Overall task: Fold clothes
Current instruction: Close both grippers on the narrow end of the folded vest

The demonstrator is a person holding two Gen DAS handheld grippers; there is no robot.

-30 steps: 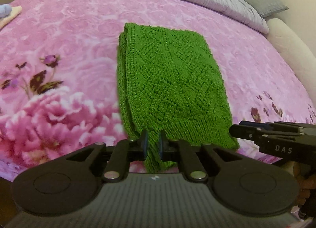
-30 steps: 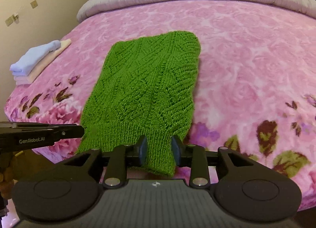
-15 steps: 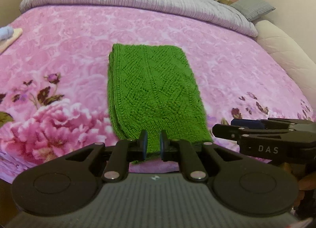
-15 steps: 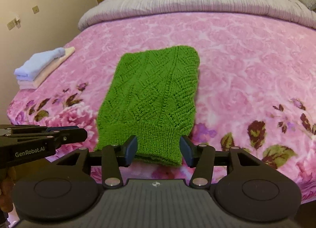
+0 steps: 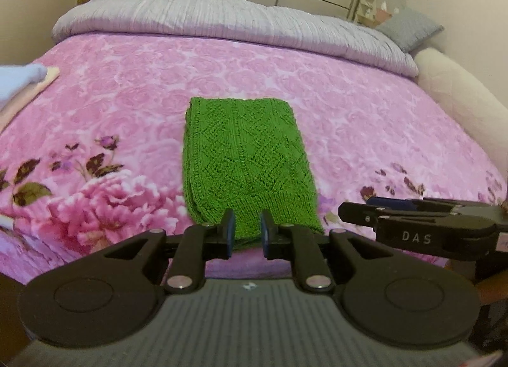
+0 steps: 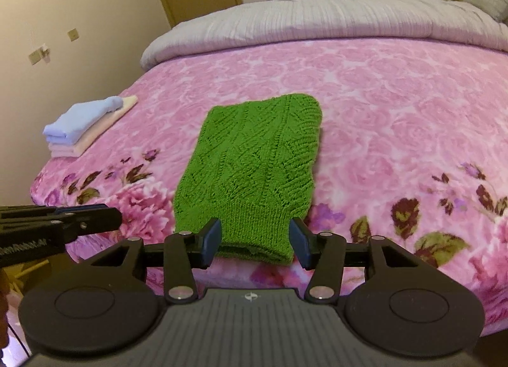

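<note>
The sweater (image 5: 247, 166) lies flat on the bed (image 5: 365, 132) as a long narrow strip, so by my reading the lengthwise folds are done and the step in hand is the last cross fold, bringing the near hem up over the far end. Neither gripper holds the cloth.

In the left wrist view the left gripper (image 5: 247, 233) sits at 6 o'clock of the sweater, its jaws parted a little with nothing pinched between them. The hem shows through the gap, but whether the fingertips touch the knit or hover just short of it I cannot tell. The right gripper (image 5: 419, 224) comes in from 3 o'clock, just beside the hem's right corner.

In the right wrist view the right gripper (image 6: 255, 240) has its jaws spread wide, flanking the hem at 6 o'clock; the cloth lies between them, unclamped. The left gripper (image 6: 60, 222) enters at 9 o'clock, near the hem's left corner.

The next move, as I judge it, calls for each gripper to settle on its own corner of the near hem, close through all the layers, then lift together and carry toward 12 o'clock. The knit is thick and loose; a shallow bite could catch only the top layer and pull the stack apart.

A folded pile (image 6: 85, 127) rests at 10 o'clock of the sweater, well apart, near the bed's left edge.
</note>
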